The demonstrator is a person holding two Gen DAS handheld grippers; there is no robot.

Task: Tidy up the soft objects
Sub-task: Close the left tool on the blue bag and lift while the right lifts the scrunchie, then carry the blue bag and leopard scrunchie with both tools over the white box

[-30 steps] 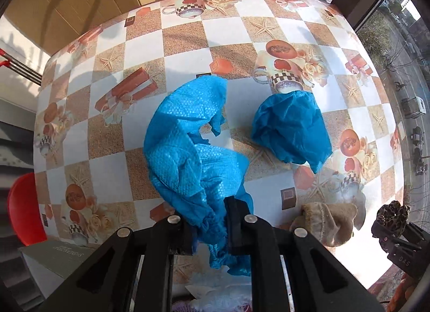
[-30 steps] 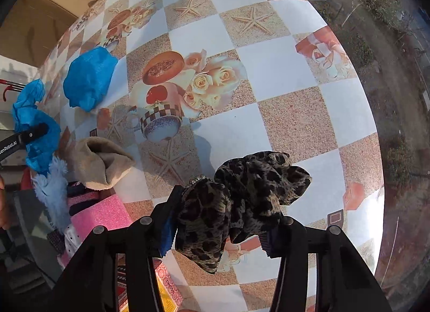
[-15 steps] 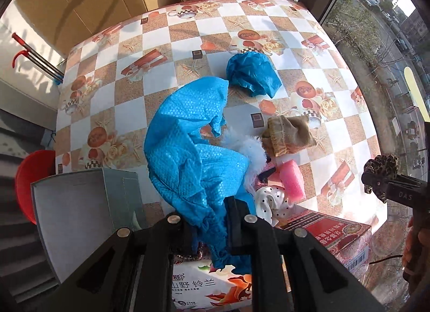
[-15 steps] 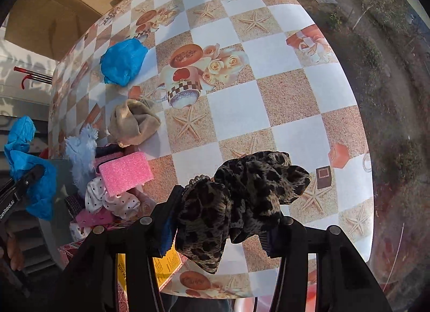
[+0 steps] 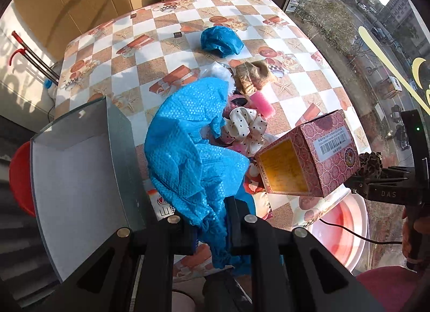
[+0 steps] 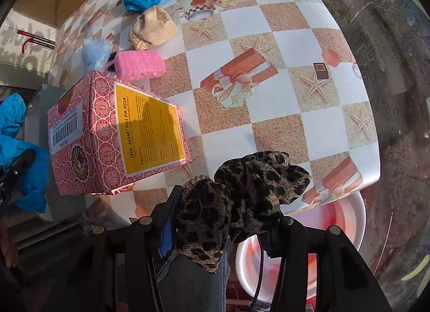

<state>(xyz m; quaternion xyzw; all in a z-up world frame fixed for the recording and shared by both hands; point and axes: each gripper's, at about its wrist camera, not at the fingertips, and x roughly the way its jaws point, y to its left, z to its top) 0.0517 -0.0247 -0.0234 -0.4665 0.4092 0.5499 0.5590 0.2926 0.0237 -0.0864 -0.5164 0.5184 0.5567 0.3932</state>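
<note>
Scrunchie (image 6: 242, 199) — velvety, ruffled, leopard-spotted

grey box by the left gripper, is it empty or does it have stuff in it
Empty as far as shows: the open grey rectangular box shows only bare pale inner walls and floor. Its near end is cut off by the left gripper.
</note>
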